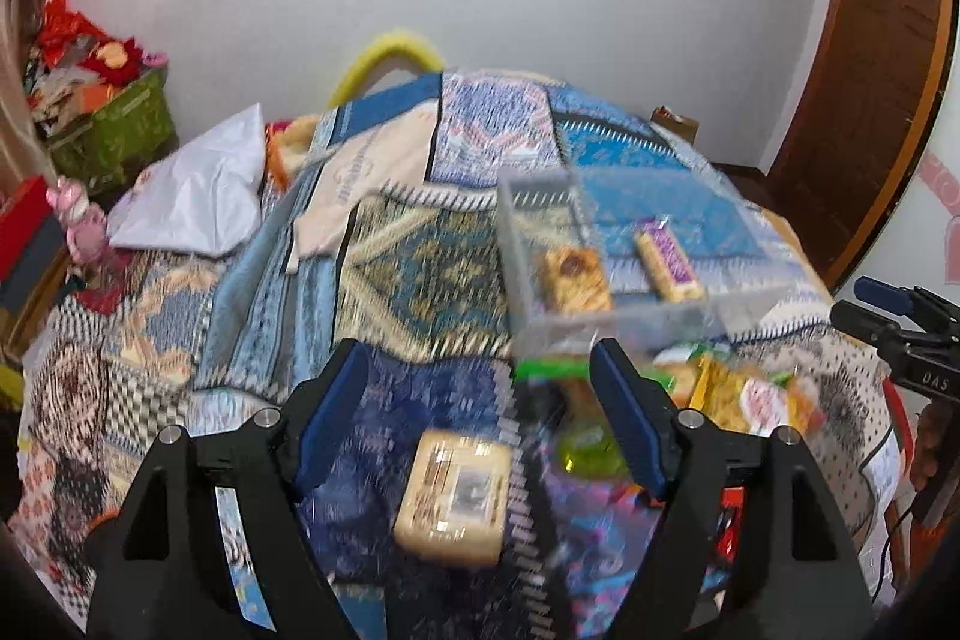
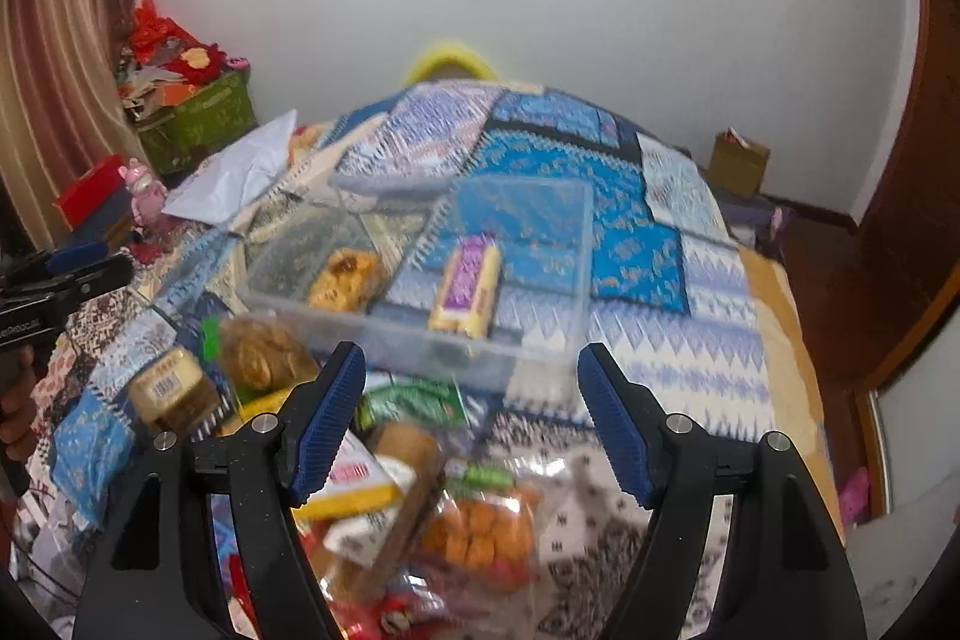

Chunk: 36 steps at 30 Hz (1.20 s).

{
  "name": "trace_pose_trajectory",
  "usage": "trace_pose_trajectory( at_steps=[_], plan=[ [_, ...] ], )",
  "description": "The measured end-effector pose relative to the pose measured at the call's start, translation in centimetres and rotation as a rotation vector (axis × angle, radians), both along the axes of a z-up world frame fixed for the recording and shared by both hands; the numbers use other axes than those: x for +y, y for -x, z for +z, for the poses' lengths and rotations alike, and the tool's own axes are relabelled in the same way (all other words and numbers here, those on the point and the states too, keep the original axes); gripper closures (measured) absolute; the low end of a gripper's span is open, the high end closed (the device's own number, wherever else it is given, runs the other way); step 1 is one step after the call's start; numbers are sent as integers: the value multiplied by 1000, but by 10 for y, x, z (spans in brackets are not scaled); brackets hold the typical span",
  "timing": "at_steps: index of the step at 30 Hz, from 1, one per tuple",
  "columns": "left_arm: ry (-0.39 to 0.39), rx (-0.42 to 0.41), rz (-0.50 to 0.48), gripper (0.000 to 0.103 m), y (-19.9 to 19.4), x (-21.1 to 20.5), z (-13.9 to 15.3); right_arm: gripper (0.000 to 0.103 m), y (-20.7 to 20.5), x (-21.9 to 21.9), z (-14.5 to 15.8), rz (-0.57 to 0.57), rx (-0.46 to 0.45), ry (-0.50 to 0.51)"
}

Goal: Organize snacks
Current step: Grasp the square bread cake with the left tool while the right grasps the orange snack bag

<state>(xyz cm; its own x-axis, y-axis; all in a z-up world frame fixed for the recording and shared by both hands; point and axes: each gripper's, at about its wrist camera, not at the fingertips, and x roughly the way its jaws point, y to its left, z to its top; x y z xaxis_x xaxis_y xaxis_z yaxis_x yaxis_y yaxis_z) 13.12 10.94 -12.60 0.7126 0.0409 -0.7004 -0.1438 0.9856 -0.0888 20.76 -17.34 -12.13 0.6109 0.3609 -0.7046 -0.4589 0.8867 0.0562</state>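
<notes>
A patterned blue patchwork cloth bedspread lies matt and woven. The clear, smooth plastic rectangular box shines faintly. Crinkly transparent plastic snack bags look glossy. The ribbed blue gripper pads look rubbery on matt black plastic.

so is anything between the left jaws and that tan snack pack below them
Nothing visible. The left gripper is open with the tan snack pack lying on the patterned cloth directly between and below its jaws; the other snacks sit off to its right.
</notes>
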Motion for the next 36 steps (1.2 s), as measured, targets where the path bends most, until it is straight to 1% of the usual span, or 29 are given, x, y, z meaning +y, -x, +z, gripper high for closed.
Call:
trace_pose_trajectory(
  at_steps=[3, 5, 9, 15, 17, 19, 23, 26, 29, 32, 33, 34, 35, 36],
  plan=[
    [13, 40, -3, 27, 8, 1, -17, 33, 1, -6, -18, -27, 58, 17],
    [12, 63, -12, 27, 12, 0, -28, 33, 6, -11, -26, -40, 77, 23],
    [25, 110, -17, 27, 12, -2, -52, 33, 13, -18, -48, -65, 131, 37],
    [47, 155, -4, 27, 10, 1, -78, 33, 15, -25, -77, -91, 215, 54],
    [50, 168, 4, 27, 9, 3, -84, 32, 16, -26, -79, -86, 227, 31],
    [60, 181, 4, 27, 7, 5, -90, 29, 14, -24, -80, -76, 243, 16],
    [70, 199, 7, 27, 2, 6, -99, 27, 12, -17, -82, -68, 238, 31],
    [47, 191, 1, 27, 0, 2, -101, 25, 6, -17, -87, -69, 248, 25],
    [44, 196, -13, 27, -4, -1, -104, 24, 1, -19, -91, -73, 265, 7],
    [62, 215, -1, 36, -8, 0, -112, 24, 0, -18, -92, -69, 271, 6],
    [62, 219, 6, 43, -9, 0, -113, 24, 0, -19, -92, -68, 272, 7],
    [69, 220, 9, 46, -9, 1, -114, 24, 0, -19, -92, -68, 271, 6],
    [79, 216, 13, 47, -8, 3, -114, 25, 1, -19, -91, -69, 265, 6],
    [88, 212, 15, 48, -7, 4, -113, 30, 1, -19, -91, -67, 262, 3]
  ],
)
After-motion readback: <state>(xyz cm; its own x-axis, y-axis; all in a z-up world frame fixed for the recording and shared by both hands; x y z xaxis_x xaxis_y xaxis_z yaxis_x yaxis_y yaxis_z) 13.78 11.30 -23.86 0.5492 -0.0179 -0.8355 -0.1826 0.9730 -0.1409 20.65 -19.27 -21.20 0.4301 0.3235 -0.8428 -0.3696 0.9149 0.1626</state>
